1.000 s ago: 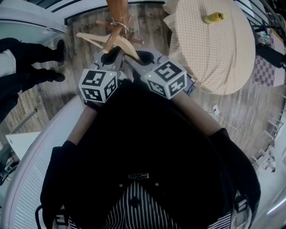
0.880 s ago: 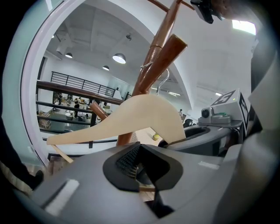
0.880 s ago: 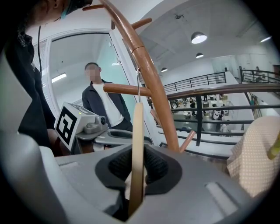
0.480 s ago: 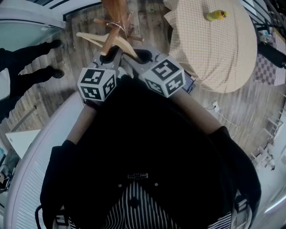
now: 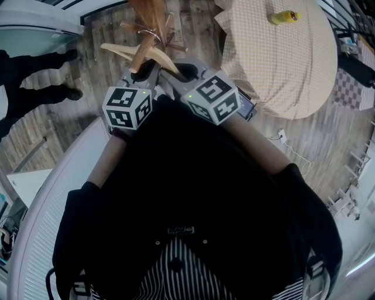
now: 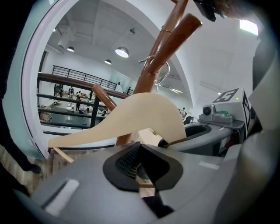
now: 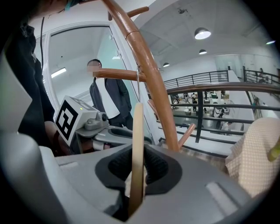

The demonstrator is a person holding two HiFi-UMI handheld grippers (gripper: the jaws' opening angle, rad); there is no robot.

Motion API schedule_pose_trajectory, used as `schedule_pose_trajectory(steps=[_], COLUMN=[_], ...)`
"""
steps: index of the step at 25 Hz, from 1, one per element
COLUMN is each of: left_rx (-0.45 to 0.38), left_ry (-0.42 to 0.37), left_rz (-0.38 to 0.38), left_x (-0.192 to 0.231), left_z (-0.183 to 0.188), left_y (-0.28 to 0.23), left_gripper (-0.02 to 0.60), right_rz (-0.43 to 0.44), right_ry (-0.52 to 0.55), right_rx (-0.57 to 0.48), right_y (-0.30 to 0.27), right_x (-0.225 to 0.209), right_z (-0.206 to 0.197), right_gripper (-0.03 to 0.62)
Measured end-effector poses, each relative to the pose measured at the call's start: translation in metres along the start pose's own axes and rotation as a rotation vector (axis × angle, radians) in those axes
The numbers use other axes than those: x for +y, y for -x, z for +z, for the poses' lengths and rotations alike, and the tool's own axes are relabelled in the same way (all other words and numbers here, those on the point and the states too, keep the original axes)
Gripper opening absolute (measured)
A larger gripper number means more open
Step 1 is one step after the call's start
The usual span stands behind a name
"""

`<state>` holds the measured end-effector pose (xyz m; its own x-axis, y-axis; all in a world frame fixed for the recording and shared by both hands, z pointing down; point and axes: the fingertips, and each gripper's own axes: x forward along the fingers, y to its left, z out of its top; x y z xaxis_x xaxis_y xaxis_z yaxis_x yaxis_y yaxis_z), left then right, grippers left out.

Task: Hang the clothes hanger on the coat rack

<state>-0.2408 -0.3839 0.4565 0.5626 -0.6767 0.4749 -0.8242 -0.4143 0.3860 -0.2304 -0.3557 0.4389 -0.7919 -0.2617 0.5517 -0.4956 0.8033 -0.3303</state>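
Observation:
A pale wooden clothes hanger (image 5: 117,50) with a metal hook is at the brown wooden coat rack (image 5: 149,14), held by both grippers. In the left gripper view its broad body (image 6: 144,118) fills the middle, and its hook (image 6: 162,72) curls round a slanting peg (image 6: 173,37). My left gripper (image 6: 142,164) is shut on a thin wooden part of the hanger. In the right gripper view the hanger (image 7: 137,144) stands edge-on between the pads of my right gripper (image 7: 136,168), which is shut on it. Its wire runs up to a rack peg (image 7: 118,73).
A round table (image 5: 281,64) with a checked cloth and a yellow object (image 5: 280,17) stands right of the rack. A person in dark clothes (image 5: 35,76) stands at the left on the wooden floor, also in the right gripper view (image 7: 107,100). A white curved wall (image 5: 35,234) runs below left.
Both grippers and the hanger have sunk slightly against the rack. The person at the left has shifted their feet.

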Motion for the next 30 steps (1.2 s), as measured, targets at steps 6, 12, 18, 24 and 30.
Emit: schedule_pose_trajectory(steps=[6, 12, 18, 24, 30], left_rx=[0.016, 0.014, 0.016, 0.019, 0.024], left_ry=[0.003, 0.010, 0.009, 0.010, 0.007], left_rz=[0.001, 0.006, 0.010, 0.020, 0.028], left_x=[-0.002, -0.001, 0.003, 0.008, 0.010], left_z=[-0.007, -0.006, -0.007, -0.008, -0.009], left_y=[-0.004, -0.005, -0.007, -0.009, -0.009], left_gripper=[0.002, 0.002, 0.002, 0.002, 0.002], right_rz=[-0.004, -0.005, -0.010, -0.016, -0.026], right_ry=[0.006, 0.012, 0.015, 0.017, 0.014], right_rx=[0.013, 0.014, 0.014, 0.011, 0.011], right_y=[0.000, 0.000, -0.004, -0.008, -0.010], right_x=[-0.003, -0.003, -0.006, -0.008, -0.009], right_z=[-0.008, -0.006, -0.006, -0.007, -0.007], right_gripper=[0.055, 0.055, 0.055, 0.055, 0.055])
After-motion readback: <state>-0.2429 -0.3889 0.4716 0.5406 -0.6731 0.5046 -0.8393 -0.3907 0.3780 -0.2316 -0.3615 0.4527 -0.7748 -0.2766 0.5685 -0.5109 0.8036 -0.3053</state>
